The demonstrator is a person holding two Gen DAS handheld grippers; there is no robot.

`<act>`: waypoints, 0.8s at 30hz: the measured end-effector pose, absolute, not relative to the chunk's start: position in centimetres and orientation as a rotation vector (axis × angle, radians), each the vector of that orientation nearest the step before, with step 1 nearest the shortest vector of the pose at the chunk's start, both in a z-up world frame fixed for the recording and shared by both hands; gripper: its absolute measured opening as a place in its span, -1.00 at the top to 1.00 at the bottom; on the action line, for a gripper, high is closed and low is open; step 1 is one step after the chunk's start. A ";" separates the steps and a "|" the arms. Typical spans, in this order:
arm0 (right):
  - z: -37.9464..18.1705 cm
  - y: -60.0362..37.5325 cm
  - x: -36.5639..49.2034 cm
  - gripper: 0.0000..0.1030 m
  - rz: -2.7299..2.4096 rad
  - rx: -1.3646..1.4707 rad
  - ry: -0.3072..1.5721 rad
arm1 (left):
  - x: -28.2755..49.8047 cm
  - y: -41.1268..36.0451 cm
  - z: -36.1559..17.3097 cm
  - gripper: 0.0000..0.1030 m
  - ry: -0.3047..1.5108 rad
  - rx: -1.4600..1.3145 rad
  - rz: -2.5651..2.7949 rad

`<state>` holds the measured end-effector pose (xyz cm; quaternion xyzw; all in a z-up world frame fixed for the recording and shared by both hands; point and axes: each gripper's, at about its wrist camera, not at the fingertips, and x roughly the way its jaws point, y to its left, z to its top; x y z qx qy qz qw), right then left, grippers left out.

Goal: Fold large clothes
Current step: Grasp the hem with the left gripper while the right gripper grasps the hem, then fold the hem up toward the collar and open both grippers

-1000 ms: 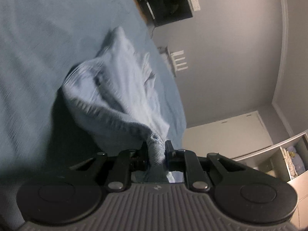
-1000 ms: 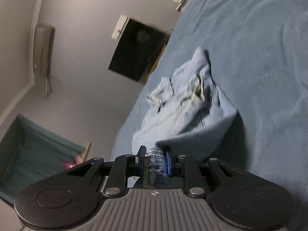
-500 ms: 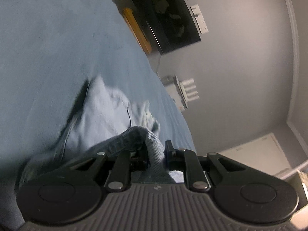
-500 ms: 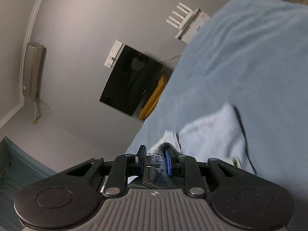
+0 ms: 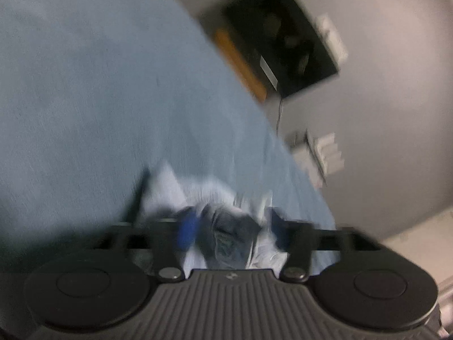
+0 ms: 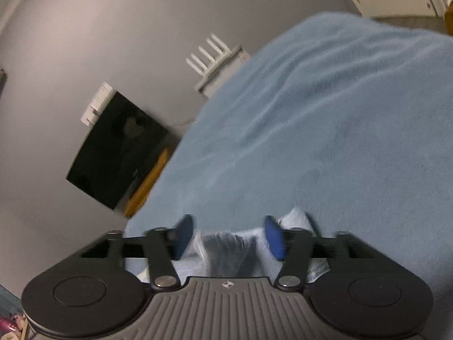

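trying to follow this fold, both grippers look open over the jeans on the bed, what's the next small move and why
Probably draw both back: the left hand-held gripper and right hand-held gripper have just been opening, pads clear of the jeans lying between them on the bed.

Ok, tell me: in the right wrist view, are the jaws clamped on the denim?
No, the right gripper has just been opening; its blue pads stand clear of the denim.
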<state>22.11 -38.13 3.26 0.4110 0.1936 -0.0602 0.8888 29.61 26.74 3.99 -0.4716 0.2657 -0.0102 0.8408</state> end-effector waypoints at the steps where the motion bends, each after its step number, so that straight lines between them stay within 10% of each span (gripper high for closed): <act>1: 3.3 -37.9 22.0 -0.22 -0.095 0.828 0.399 | 28.7 27.2 4.5 -0.78 0.520 -0.972 0.039; 11: 1.0 -28.7 17.3 -0.08 -0.047 -0.069 0.519 | 24.6 19.3 3.3 -0.78 0.681 -0.117 0.126; 24: 0.2 -33.0 8.3 -0.37 -0.190 0.307 0.504 | 17.1 22.3 2.6 -0.85 0.773 -0.276 0.273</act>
